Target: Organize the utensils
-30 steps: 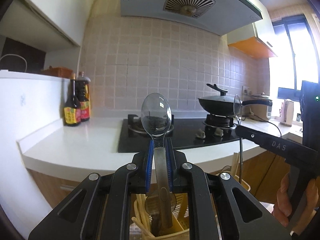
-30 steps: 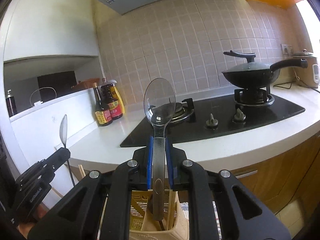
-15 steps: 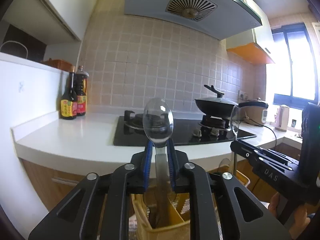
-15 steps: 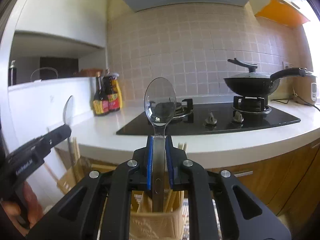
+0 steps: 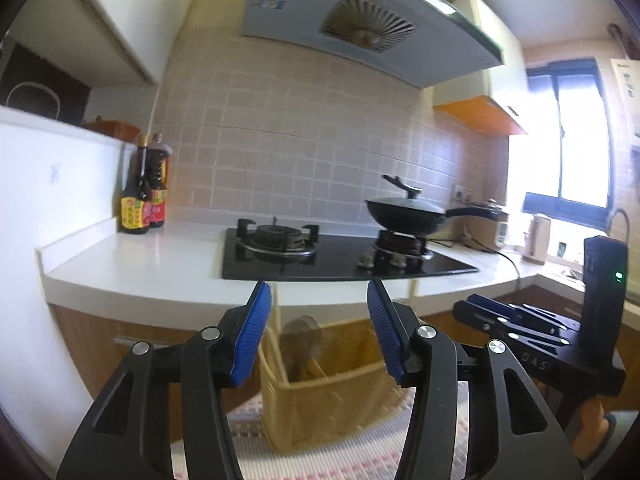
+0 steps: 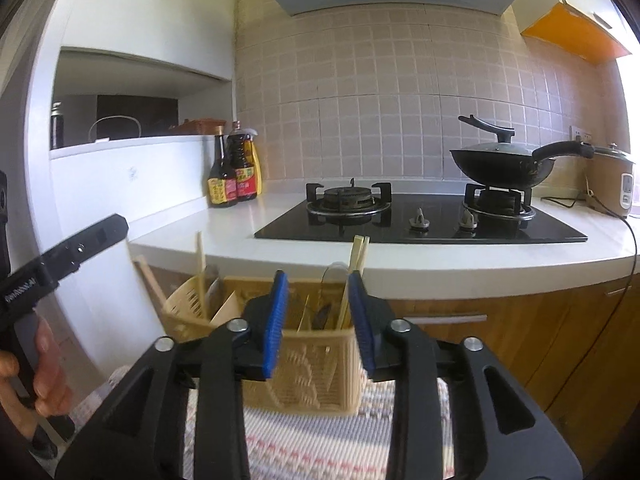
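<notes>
With both spoons dropped into the basket (image 6: 304, 364) at lower centre, your left gripper (image 5: 316, 332) and right gripper (image 6: 316, 322) are opening empty (release step), so fetch more utensils next.

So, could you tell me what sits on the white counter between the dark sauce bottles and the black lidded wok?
In the right wrist view, only the empty gas burner of the black hob lies between the sauce bottles and the wok.

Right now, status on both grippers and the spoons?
Left gripper and right gripper opening, nothing between pads. Spoon in utensil basket. Nothing in the way.
</notes>
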`<action>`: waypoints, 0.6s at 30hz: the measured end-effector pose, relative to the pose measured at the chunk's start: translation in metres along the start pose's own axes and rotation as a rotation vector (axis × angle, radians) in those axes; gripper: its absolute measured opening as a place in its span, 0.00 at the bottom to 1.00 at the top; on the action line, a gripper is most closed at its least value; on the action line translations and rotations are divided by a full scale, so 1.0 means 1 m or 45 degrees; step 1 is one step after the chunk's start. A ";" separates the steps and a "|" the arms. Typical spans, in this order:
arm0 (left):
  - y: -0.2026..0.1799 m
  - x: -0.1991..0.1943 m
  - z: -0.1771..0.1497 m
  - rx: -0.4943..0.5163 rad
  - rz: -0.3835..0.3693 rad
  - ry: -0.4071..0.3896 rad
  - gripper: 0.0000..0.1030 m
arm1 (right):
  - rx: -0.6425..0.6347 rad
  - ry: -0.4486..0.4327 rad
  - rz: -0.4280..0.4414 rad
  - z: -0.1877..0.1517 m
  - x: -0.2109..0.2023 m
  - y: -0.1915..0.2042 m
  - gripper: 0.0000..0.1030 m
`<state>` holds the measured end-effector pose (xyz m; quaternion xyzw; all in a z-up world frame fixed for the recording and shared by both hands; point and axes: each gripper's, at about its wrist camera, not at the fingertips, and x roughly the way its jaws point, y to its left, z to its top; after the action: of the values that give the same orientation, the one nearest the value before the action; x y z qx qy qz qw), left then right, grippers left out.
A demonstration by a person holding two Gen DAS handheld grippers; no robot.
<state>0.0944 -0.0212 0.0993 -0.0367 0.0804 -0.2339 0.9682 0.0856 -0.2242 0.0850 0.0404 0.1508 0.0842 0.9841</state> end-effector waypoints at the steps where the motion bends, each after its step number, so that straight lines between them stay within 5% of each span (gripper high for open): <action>1: -0.004 -0.006 -0.001 0.012 -0.006 0.000 0.49 | 0.002 0.005 -0.001 -0.001 -0.005 0.001 0.33; 4: -0.014 -0.030 -0.005 0.007 -0.022 0.006 0.60 | 0.033 0.027 0.004 -0.009 -0.023 0.001 0.47; 7: -0.023 -0.047 -0.013 0.006 -0.029 0.025 0.66 | 0.059 0.038 0.009 -0.017 -0.042 0.000 0.48; 10: -0.030 -0.060 -0.022 0.021 0.027 0.039 0.76 | 0.050 0.055 -0.022 -0.025 -0.059 0.002 0.54; 18: -0.043 -0.084 -0.047 0.026 0.264 -0.002 0.79 | -0.001 0.032 -0.121 -0.053 -0.097 0.016 0.68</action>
<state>-0.0065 -0.0227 0.0698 -0.0185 0.0807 -0.1332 0.9876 -0.0241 -0.2232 0.0639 0.0319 0.1647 0.0378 0.9851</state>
